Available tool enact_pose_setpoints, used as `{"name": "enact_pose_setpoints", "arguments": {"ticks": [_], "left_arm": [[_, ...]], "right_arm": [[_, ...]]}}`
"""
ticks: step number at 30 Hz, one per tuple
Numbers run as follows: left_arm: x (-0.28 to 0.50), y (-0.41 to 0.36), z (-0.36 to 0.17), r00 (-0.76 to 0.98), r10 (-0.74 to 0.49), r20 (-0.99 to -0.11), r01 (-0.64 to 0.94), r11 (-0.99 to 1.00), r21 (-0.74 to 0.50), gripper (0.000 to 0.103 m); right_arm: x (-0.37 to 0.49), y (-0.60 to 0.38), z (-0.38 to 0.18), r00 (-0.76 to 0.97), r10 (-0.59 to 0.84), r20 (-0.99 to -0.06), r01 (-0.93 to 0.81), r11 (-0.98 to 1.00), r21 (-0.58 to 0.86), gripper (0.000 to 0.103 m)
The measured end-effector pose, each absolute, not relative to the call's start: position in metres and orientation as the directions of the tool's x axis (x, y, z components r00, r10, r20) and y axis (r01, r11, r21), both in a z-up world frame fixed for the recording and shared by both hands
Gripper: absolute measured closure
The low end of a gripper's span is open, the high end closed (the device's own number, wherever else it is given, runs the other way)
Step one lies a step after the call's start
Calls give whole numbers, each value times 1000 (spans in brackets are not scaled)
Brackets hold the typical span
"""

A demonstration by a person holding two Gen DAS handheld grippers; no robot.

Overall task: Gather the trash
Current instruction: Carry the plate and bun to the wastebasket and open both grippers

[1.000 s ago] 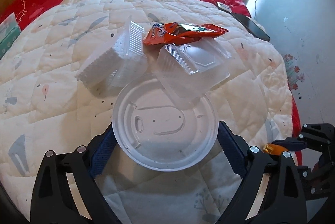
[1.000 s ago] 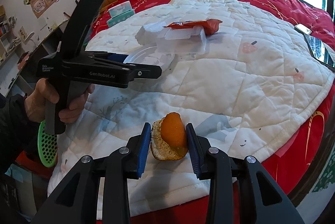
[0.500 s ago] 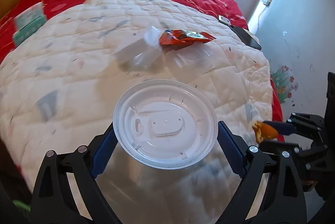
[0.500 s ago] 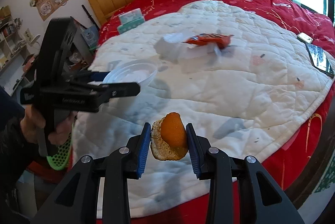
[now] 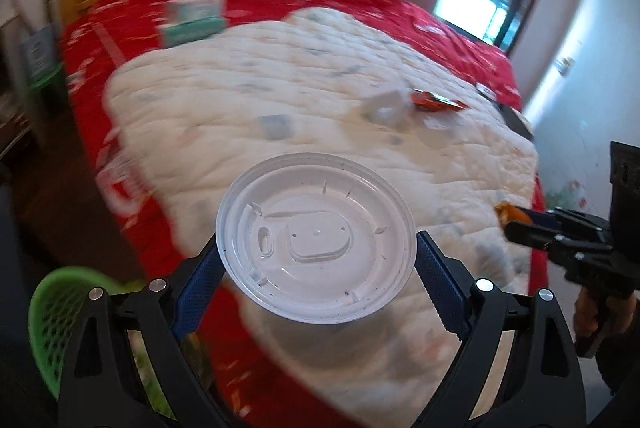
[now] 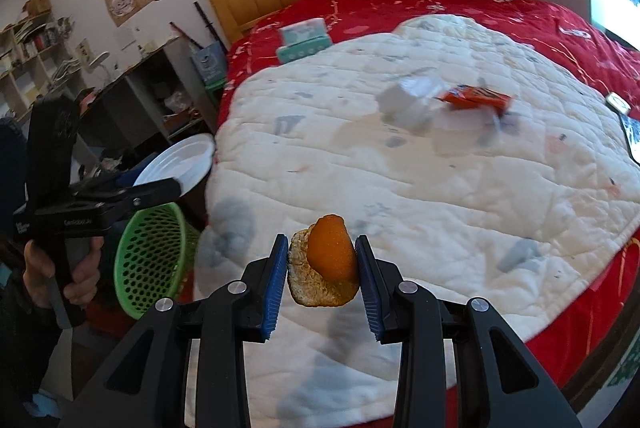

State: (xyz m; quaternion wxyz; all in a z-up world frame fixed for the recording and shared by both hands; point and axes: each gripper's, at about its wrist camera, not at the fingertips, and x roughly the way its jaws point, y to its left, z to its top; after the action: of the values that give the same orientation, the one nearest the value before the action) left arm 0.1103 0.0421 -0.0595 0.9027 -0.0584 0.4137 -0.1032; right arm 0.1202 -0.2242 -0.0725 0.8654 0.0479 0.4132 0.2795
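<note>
Carrying step: my left gripper clamps lid, right gripper clamps peel; next, drop into basket beside bed edge.

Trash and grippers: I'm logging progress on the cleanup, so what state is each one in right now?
left gripper: shut on the plastic lid
plastic lid: held, off the bed
right gripper: shut on the orange peel
orange peel: held above the quilt
green basket: on the floor beside the bed
orange wrapper: lying on the quilt
clear containers: lying on the quilt
</note>
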Motion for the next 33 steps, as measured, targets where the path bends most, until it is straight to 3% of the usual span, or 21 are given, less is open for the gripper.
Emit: {"name": "enact_pose_setpoints", "arguments": {"ticks": [13, 25, 33], "left_arm": [[38, 163, -79, 628, 26, -778, -189, 975, -120, 14], [11, 220, -124, 545, 21, -838, -350, 914, -205, 12], [-12, 242, -121, 570, 36, -821, -407, 880, -244, 9]], "right_arm": [[111, -155, -53, 446, 589, -675, -565, 769, 298, 69], [107, -91, -50, 373, 636, -676, -649, 699, 300, 69], [100, -47, -52, 306, 670, -676, -704, 638, 314, 69]]}}
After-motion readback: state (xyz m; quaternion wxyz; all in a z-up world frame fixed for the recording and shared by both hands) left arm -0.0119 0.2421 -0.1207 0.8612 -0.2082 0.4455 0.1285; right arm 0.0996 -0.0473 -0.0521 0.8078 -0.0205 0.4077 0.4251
